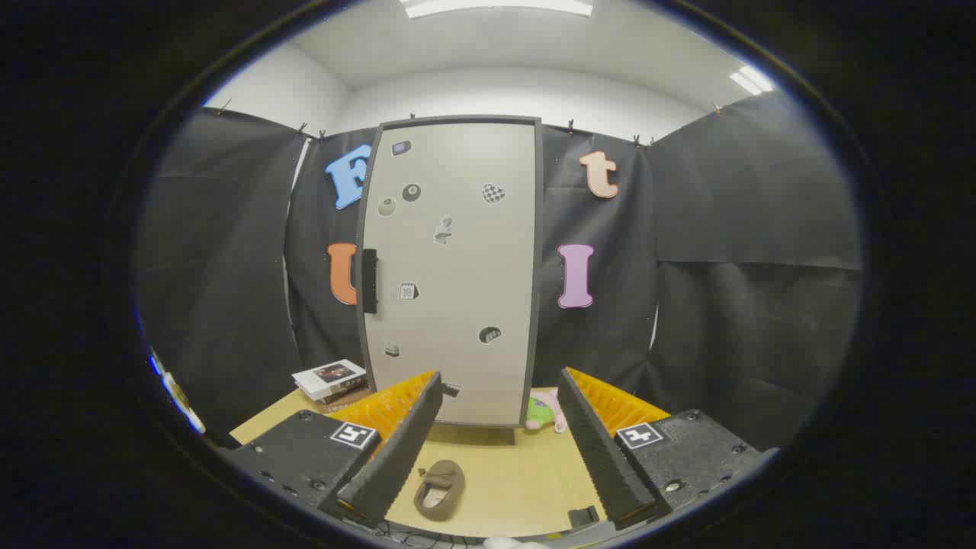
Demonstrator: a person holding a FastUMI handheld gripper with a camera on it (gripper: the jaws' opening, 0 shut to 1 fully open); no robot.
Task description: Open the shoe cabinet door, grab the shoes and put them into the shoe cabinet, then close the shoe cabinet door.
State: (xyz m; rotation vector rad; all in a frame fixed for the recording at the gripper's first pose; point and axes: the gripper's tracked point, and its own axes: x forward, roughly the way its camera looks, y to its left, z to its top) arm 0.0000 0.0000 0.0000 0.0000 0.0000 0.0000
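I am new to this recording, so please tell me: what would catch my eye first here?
First the tall grey shoe cabinet, door shut, sticker-dotted, standing on the table beyond the tongs. Then the brown shoe on the table between the open fingers. A stack of books sits left of the cabinet.

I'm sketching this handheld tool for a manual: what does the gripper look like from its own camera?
The gripper has two long jaws with dark ribbed rubber inner faces and orange ridged backing. Each sits on a black textured block with screws and a square black-and-white marker on top.
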